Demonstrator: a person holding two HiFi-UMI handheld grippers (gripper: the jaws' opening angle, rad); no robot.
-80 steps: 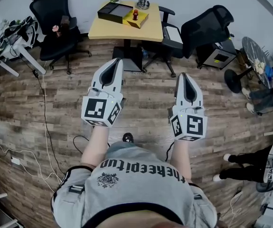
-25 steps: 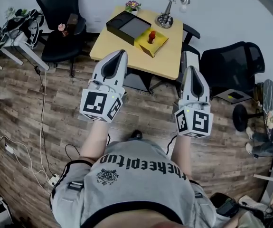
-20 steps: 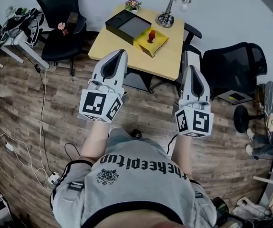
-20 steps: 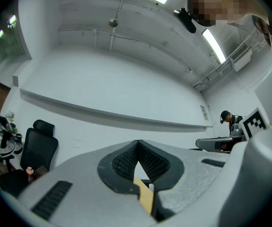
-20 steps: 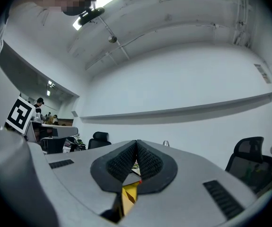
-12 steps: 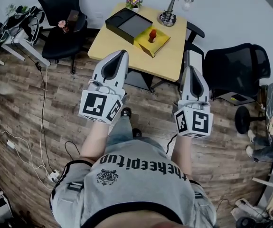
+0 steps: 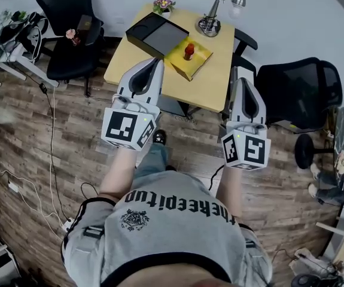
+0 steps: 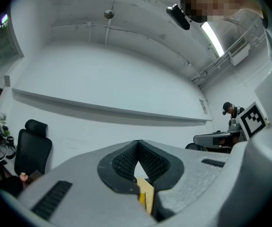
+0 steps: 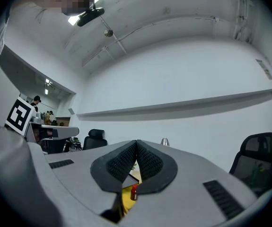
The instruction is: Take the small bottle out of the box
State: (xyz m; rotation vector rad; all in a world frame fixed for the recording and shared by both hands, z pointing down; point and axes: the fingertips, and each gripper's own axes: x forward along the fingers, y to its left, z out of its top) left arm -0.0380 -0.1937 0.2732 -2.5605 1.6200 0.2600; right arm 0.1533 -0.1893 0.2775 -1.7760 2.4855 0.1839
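A small red bottle (image 7: pixel 188 51) stands upright on a yellow box (image 7: pixel 188 58) on the light wooden table (image 7: pixel 213 82). Just behind it lies an open black box (image 7: pixel 158 34). My left gripper (image 7: pixel 155 60) is shut and empty, its tips over the table's near left part, short of the yellow box. My right gripper (image 7: pixel 243 81) is shut too, held above the floor beside the table's right edge. In the right gripper view the red bottle (image 9: pixel 134 192) peeps through under the closed jaw tips (image 9: pixel 136 143). In the left gripper view a strip of yellow shows below the closed tips (image 8: pixel 138 143).
A desk lamp (image 7: pixel 210 20) and a small flower pot (image 7: pixel 163 5) stand at the table's far side. Black office chairs stand to the left (image 7: pixel 70 34) and right (image 7: pixel 300 91) of the table. Cables (image 7: pixel 52 136) trail over the wooden floor at left.
The person has stepped closer to the table. Both grippers now reach further forward, the left one over the table's near edge. Both stayed shut.
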